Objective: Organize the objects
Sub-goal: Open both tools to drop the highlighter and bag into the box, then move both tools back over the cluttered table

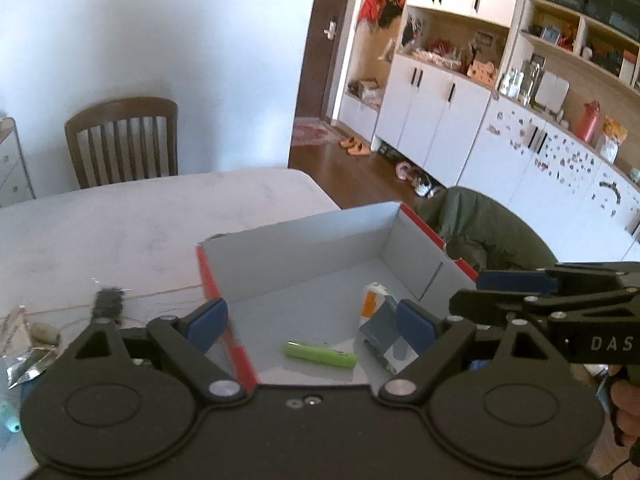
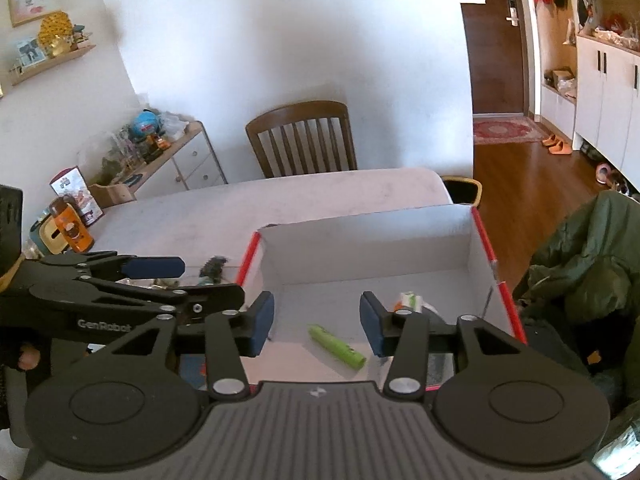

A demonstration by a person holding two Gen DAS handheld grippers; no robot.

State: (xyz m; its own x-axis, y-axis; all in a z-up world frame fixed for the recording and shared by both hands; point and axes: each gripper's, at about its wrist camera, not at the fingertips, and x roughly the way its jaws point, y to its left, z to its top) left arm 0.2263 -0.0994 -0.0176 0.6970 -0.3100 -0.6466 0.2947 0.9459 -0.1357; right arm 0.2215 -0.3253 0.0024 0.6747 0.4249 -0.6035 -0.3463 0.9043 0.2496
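A red-rimmed cardboard box (image 1: 208, 276) with a white inside sits on the pale table (image 1: 120, 220). On its floor lie a green tube (image 1: 320, 354), a white and orange packet (image 1: 374, 300) and a grey-blue packet (image 1: 380, 328). My left gripper (image 1: 312, 326) hangs open over the box's near left corner, holding nothing. My right gripper (image 2: 317, 326) is open above the box (image 2: 486, 248), with the green tube (image 2: 336, 346) below its gap and the white and orange packet (image 2: 410, 302) partly behind its right finger. Each gripper shows side-on in the other's view.
A black bristly item (image 1: 108, 300) and foil packets (image 1: 20, 356) lie on the table left of the box. A wooden chair (image 2: 304, 140) stands at the far side. A green jacket (image 2: 592, 256) is heaped to the right. An orange bottle (image 2: 72, 232) stands at the table's left.
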